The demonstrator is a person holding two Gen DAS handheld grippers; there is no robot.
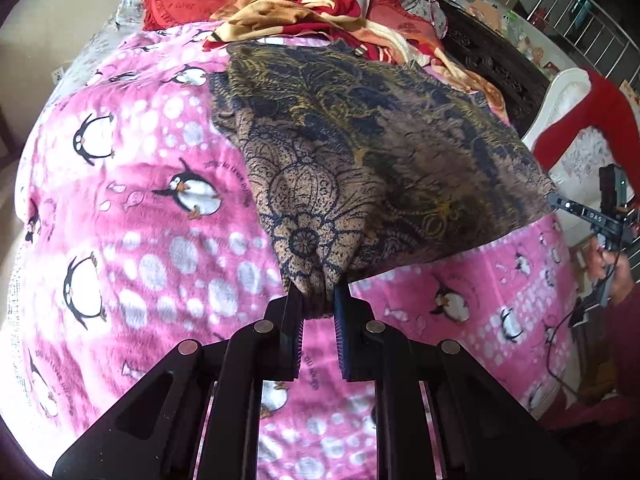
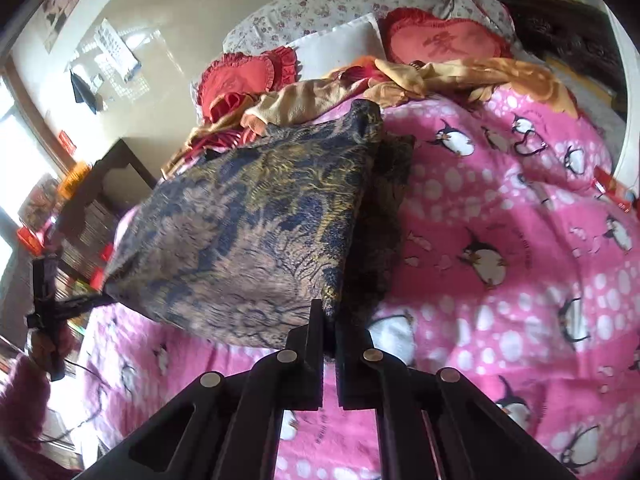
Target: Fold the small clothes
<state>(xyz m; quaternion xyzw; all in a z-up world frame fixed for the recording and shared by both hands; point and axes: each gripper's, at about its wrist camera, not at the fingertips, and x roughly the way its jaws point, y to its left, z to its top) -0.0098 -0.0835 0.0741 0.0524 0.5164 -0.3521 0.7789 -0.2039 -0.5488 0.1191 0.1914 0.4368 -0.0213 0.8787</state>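
Left hand-held gripper [image 1: 318, 304]: jaws clamped on a bunched corner of the patterned brown-and-navy garment [image 1: 360, 152]; cloth fills the gap between the pads. Right hand-held gripper [image 2: 329, 320]: jaws pinched nearly together on the opposite near corner of the same garment; the pinch point itself is dark and hard to make out.

Bed, covered by a pink penguin-print blanket [image 1: 132, 216]: largest surface, cut off at every frame edge by the fisheye rim. Wide bare blanket to the left of the garment in the left wrist view and to its right in the right wrist view.

Garment: stretched between the two grippers, near edge lifted off the blanket, far edge lying toward the head of the bed. A lower layer [image 2: 384, 224] shows beneath it in shadow; its extent is unclear.

Crumpled orange-and-red blanket [image 1: 312, 16] just behind the garment's far edge, partly hidden.

Red heart-shaped cushions [image 2: 444, 42] at the headboard end, partly covered.
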